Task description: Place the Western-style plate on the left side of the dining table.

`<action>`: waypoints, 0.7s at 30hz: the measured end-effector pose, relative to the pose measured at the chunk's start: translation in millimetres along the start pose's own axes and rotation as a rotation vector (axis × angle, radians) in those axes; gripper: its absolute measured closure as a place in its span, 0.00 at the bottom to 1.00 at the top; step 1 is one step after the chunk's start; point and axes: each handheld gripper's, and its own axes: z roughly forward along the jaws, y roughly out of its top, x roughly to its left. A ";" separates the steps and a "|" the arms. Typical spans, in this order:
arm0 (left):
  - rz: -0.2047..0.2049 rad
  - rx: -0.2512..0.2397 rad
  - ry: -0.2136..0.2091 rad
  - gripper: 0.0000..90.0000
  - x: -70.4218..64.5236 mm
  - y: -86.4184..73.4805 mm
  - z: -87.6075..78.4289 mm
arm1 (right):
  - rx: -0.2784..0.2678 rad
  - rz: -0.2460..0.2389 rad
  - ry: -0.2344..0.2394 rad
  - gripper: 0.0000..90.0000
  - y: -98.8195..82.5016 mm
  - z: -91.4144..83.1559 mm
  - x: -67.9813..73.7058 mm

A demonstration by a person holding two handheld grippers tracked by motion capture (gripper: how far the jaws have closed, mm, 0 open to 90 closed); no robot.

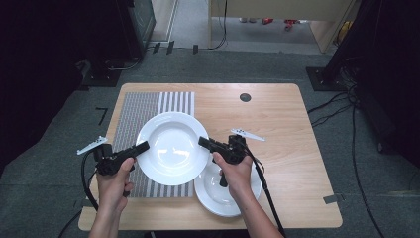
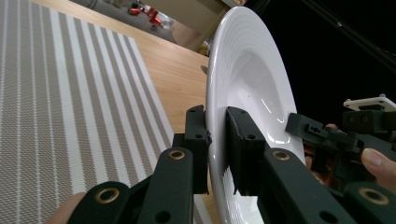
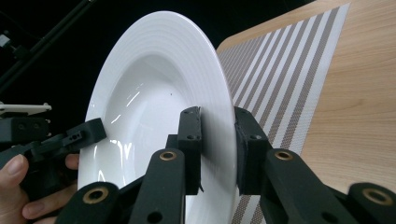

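- Clamping my left gripper [image 1: 143,148] and right gripper [image 1: 203,142] on opposite rims of the white plate [image 1: 173,146], I hold it above the striped mat [image 1: 141,111].
- Under it: wooden table [image 1: 277,119], grey carpet beyond.
- Plate faces up, roughly level.
- High view shows a second plate [image 1: 208,191] beneath my right hand [image 1: 235,171].

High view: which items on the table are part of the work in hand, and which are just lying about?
In the job:
- large white plate, held at opposite rims by left gripper and right gripper
- striped placemat beneath it

Lying about:
- second white plate
- black grommet
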 end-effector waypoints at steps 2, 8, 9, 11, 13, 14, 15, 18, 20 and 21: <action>-0.006 -0.007 0.005 0.89 3.3 2.4 -0.4 | 0.013 -0.001 0.000 0.84 2.0 6.6 0.2; -0.032 -0.022 0.024 0.90 19.8 10.5 -1.7 | 0.045 0.009 -0.007 0.84 7.9 29.4 0.7; -0.042 -0.026 0.027 0.90 25.8 11.9 -2.0 | 0.051 0.007 -0.008 0.84 9.4 36.5 0.4; -0.059 -0.030 0.031 0.90 32.6 13.2 -1.8 | 0.064 0.012 -0.009 0.84 11.6 43.8 1.1; -0.069 -0.030 0.031 0.90 36.8 14.0 -1.6 | 0.065 0.011 -0.007 0.84 12.6 46.7 0.9; -0.077 -0.027 0.030 0.90 40.6 14.6 -1.6 | 0.070 0.010 -0.013 0.84 14.3 51.3 0.9; -0.090 -0.029 0.033 0.89 46.1 15.5 -1.4 | 0.081 0.010 -0.009 0.84 17.3 58.5 0.4; -0.106 -0.034 0.040 0.89 52.6 16.2 -1.6 | 0.092 0.011 -0.010 0.85 20.1 65.7 0.5; -0.118 -0.038 0.048 0.89 59.2 16.5 -2.4 | 0.105 0.007 -0.013 0.85 22.7 73.3 0.9; -0.124 -0.041 0.050 0.89 61.4 16.6 -2.3 | 0.109 0.007 -0.011 0.85 24.0 78.0 0.9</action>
